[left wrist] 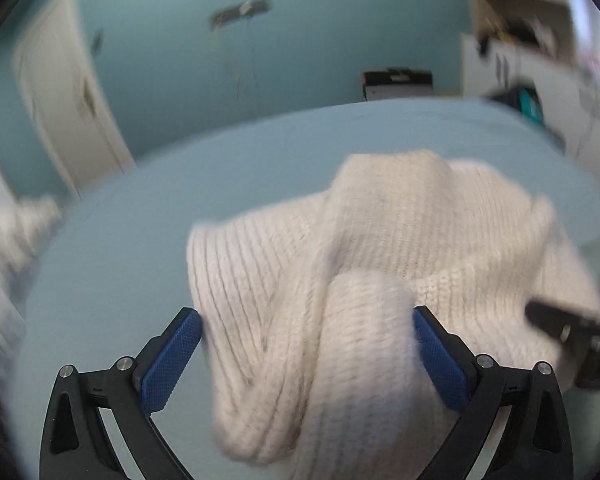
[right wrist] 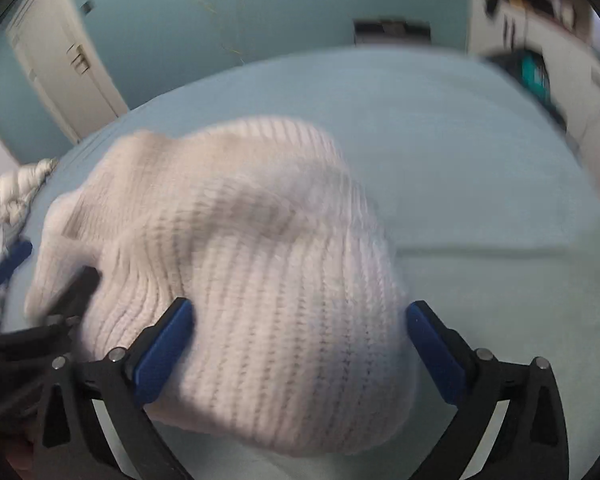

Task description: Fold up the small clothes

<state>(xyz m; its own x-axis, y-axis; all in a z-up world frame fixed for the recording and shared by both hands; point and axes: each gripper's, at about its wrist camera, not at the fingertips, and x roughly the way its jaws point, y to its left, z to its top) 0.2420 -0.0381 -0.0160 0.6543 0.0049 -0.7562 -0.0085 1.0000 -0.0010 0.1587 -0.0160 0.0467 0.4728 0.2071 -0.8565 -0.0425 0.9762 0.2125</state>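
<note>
A pale blue bed (right wrist: 460, 152) carried a bunched cream knit garment (right wrist: 260, 260) near its middle; a white twisted cloth (right wrist: 16, 188) lay at its left edge.

No readable text, labels, brands or numbers were visible in either view. Both frames were motion-blurred. The dark rectangular box (left wrist: 398, 84) against the far teal wall carried a pale patch, maybe a label, but nothing on it could be read. The white shelving unit (left wrist: 540, 60) at the far right held cluttered items, all too smeared to show any print. The cream ribbed knit garment (left wrist: 340, 280) showed no tag or lettering.
</note>
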